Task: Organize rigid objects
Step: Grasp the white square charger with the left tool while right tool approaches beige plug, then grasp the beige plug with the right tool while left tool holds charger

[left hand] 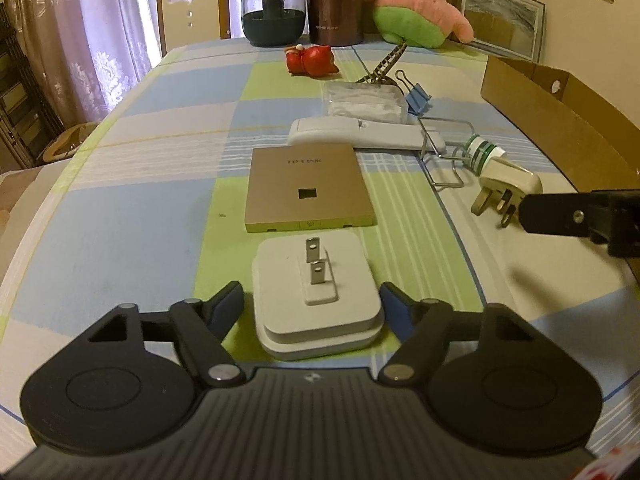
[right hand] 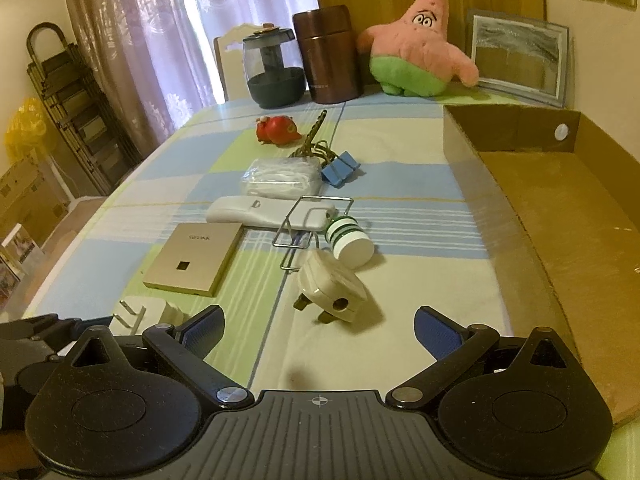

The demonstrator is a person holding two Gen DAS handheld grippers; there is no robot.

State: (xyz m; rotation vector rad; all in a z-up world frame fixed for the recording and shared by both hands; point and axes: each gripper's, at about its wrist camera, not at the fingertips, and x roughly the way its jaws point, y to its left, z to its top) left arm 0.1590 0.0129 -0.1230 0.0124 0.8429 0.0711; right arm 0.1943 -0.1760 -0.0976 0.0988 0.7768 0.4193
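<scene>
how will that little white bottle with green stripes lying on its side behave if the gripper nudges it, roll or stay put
The white bottle lies on its side and looks round, so a nudge across its length would probably roll it. The wire stand right beside it may stop it on that side. It looks like rigid plastic, likely light, so its smooth wall could slip between the fingers.

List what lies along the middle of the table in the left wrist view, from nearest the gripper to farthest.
White square charger → gold panel → white remote → clear plastic box → red toy → brown flask
</scene>
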